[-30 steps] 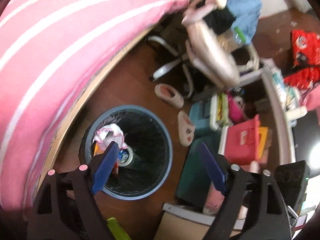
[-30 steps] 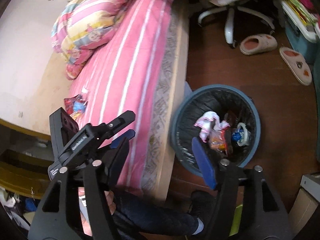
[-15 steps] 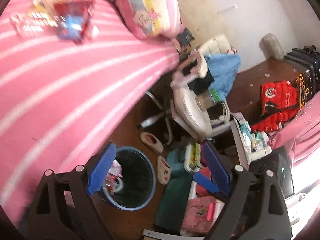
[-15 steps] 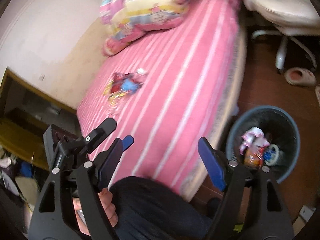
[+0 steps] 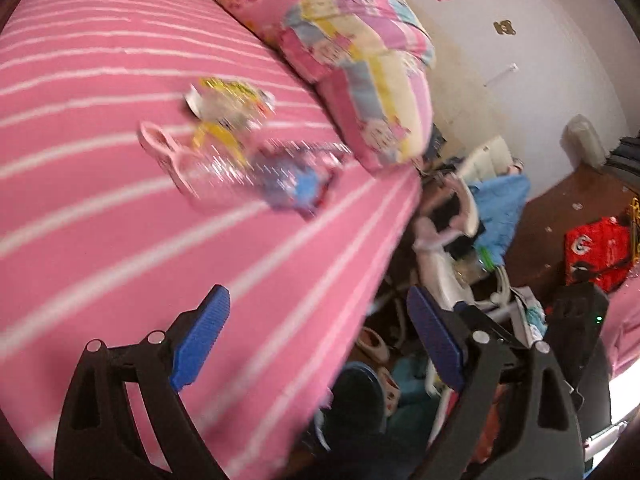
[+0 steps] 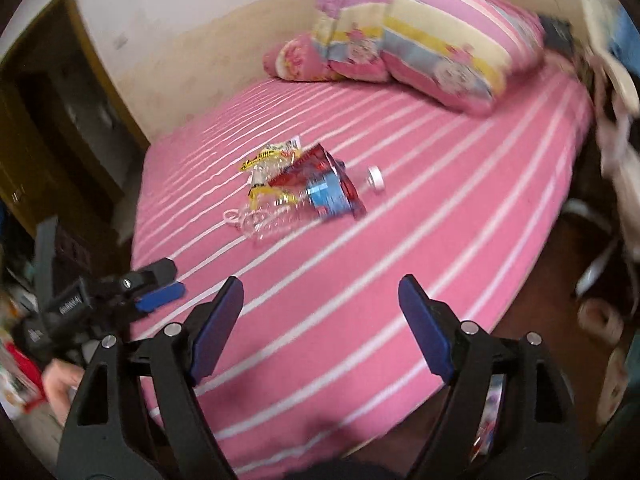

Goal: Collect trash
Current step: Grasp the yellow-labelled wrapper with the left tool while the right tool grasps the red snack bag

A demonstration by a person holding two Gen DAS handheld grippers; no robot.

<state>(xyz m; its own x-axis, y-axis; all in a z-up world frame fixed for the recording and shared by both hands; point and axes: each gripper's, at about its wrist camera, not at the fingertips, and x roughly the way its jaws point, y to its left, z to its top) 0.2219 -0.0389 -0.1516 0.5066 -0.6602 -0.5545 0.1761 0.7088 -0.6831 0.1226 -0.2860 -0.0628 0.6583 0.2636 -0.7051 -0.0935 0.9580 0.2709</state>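
A pile of trash lies mid-bed on the pink striped sheet: a red and blue snack wrapper, a yellow wrapper, a crumpled clear plastic bottle and a white cap. The pile shows blurred in the left wrist view. My right gripper is open and empty, above the bed's near side, short of the pile. My left gripper is open and empty over the bed's edge; it also shows in the right wrist view. The bin's dark rim peeks below the bed.
Patterned pillows lie at the head of the bed. A white office chair with clothes, slippers, boxes and a red bag crowd the brown floor beside the bed.
Both grippers have swung up from the bin to face the bed. The trash pile has come into full view and the bin has dropped to the frame's bottom edge.
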